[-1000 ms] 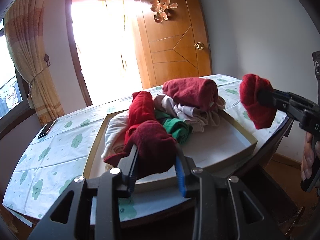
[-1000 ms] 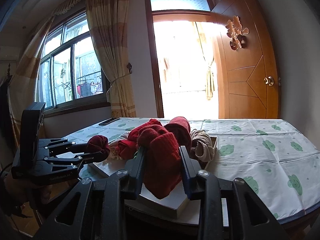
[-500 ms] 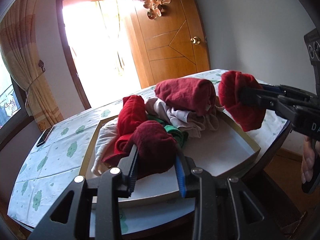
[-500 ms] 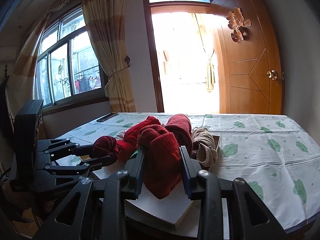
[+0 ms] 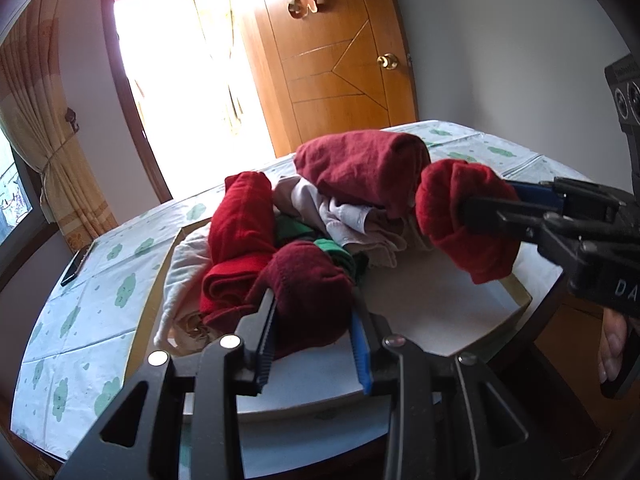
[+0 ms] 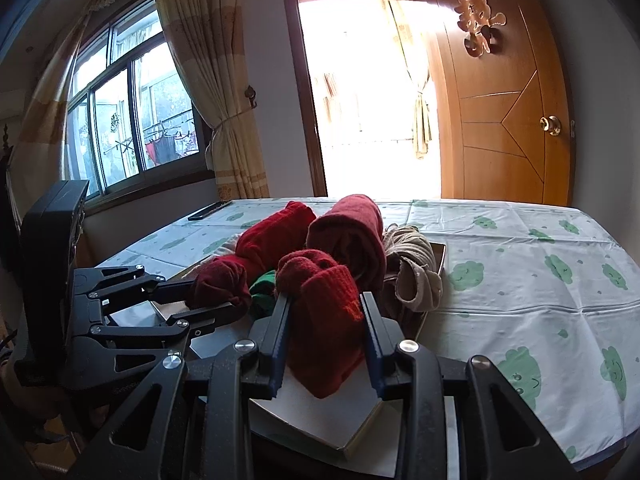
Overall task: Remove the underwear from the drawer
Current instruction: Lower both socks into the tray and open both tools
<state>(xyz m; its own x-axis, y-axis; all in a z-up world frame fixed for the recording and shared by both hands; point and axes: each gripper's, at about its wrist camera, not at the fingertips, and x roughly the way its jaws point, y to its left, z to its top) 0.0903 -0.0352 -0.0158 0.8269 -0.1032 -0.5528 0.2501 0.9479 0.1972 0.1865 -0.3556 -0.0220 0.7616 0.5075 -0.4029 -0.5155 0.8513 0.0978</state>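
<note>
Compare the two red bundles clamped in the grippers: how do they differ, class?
The left gripper grips a dark maroon bundle; the right gripper grips a brighter red bundle. The maroon one is a compact ball; the brighter one hangs longer below the jaws. Both are soft knit items, clamped above the white drawer.

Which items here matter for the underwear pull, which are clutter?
Job:
- drawer
- dark red roll in left gripper
- red roll in right gripper
- clothes pile in the drawer

Lying about:
- phone
- tablecloth
- curtain
- door
</note>
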